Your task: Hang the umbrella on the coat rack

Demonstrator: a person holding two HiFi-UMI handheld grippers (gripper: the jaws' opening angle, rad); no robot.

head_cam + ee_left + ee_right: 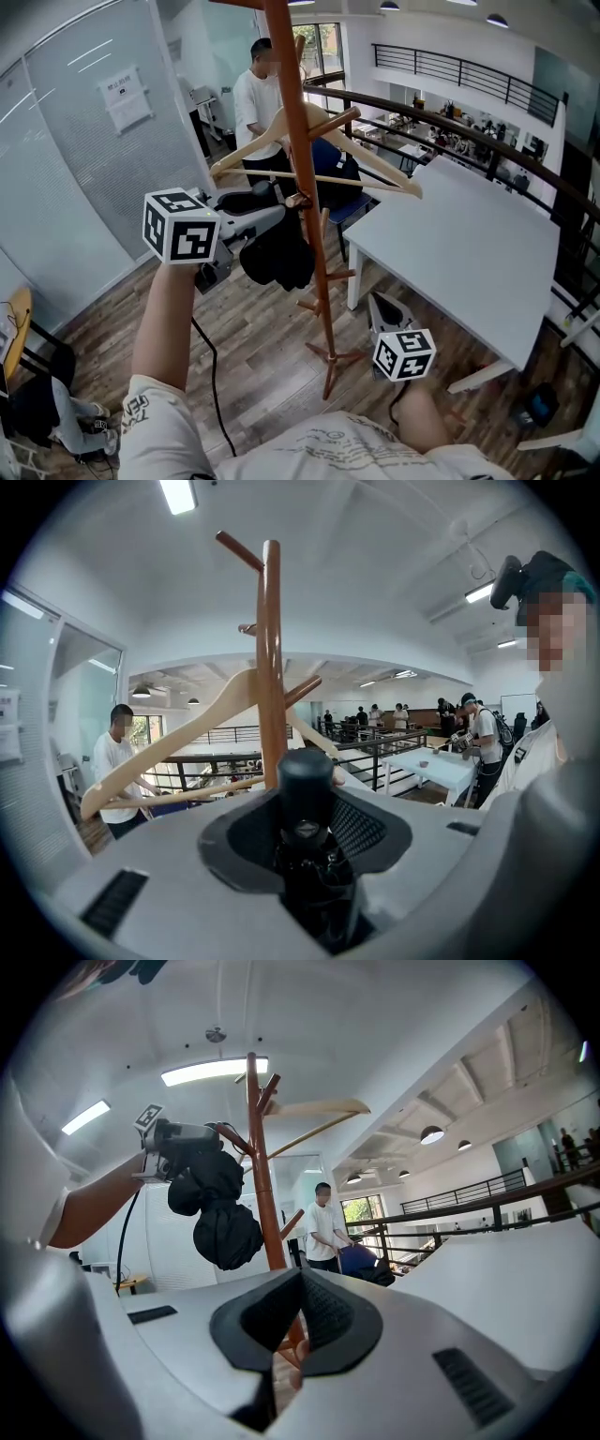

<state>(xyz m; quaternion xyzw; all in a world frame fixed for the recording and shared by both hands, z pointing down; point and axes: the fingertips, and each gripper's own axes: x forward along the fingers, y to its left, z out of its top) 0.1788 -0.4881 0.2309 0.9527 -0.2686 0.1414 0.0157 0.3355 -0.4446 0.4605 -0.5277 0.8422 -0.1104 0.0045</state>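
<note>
Umbrella [277, 255]: black, folded, bundled; its stubby round end [305, 778] stands between my left gripper [306, 834] pads, clamped there; in the head view the fabric bulk hangs below the fingers, and in the right gripper view it sags under the left gripper [184, 1138] the same way; coat rack [302, 141] pole sits straight ahead of the left fingertips, just beyond the umbrella's end; in the head view the bundle is just beside the pole, touching or not I can't tell.

Step, my read: carry is done and I'm at the hanging step, umbrella raised to a short peg [299, 200] right at the left fingertips; can't make out a strap or loop, or whether anything is already over that peg; next move calls for getting a loop or the handle over a peg, then easing the left pads apart only once the weight sits on the rack.

Right gripper [298, 1321]: pads closed together, nothing between them; held low, well below and right of the umbrella; wooden hanger [373, 161] sits on the rack above the left fingers; risk of nudging it.
</note>
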